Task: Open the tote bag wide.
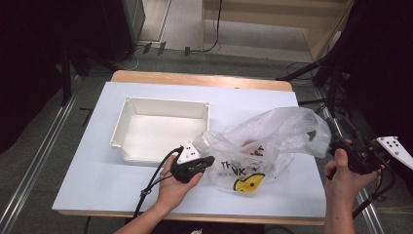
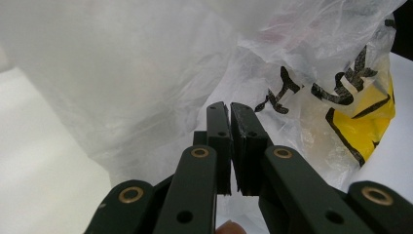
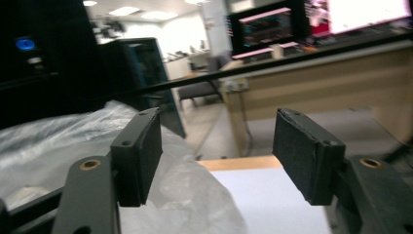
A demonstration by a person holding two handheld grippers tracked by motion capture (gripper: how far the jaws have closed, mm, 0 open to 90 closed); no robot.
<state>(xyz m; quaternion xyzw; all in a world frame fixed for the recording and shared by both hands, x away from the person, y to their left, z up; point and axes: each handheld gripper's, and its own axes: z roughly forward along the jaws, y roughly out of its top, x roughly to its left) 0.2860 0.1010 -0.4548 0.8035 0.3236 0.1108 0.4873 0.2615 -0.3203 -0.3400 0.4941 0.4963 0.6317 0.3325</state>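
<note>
The plastic bag [image 1: 265, 141] lies between both: left hand-held gripper [image 1: 207, 162] pinches its near-left edge, right hand-held gripper [image 3: 216, 156] gapes empty beyond its right end.

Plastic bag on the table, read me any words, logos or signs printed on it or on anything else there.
"NK": black letters on the plastic bag, part of a word half hidden by folds; the rest can't be read.
Yellow smiley face with black outline: printed below those letters, no text.
White bin: no print visible.

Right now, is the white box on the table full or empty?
Empty. In the high view the white box shows only its bare white bottom, and the plastic bag lies beside it on the table.
</note>
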